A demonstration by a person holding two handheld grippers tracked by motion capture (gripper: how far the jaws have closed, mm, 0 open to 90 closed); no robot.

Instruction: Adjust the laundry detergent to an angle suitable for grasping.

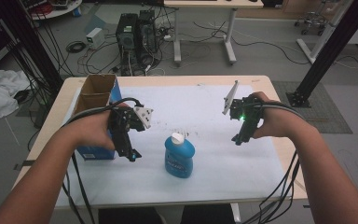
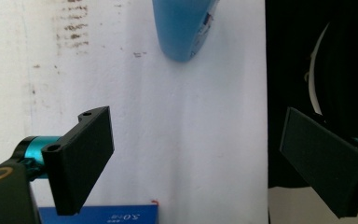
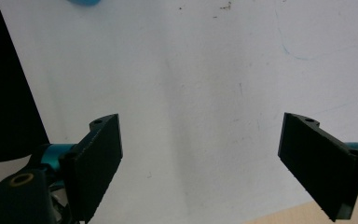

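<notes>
A blue bottle (image 1: pixel 179 156) with a white cap stands upright on the white sheet near the table's middle front. My left gripper (image 1: pixel 133 155) hangs just left of it, pointing down, apart from the bottle. In the left gripper view its jaws (image 2: pixel 205 163) stand wide open over bare sheet, with the bottle (image 2: pixel 184 28) lying ahead of them. My right gripper (image 1: pixel 238 139) hovers to the right of the bottle, tilted down toward the sheet. In the right gripper view it (image 3: pixel 200 163) is open and empty, and a sliver of the blue bottle (image 3: pixel 84 2) shows at the top edge.
An open cardboard box with blue sides (image 1: pixel 98 93) stands at the table's left, right beside my left hand; its blue edge (image 2: pixel 102 215) shows below the left jaws. The white sheet (image 1: pixel 205 107) has dark smudges. Cables trail off the front edge. Computer towers (image 1: pixel 135 32) stand on the floor beyond.
</notes>
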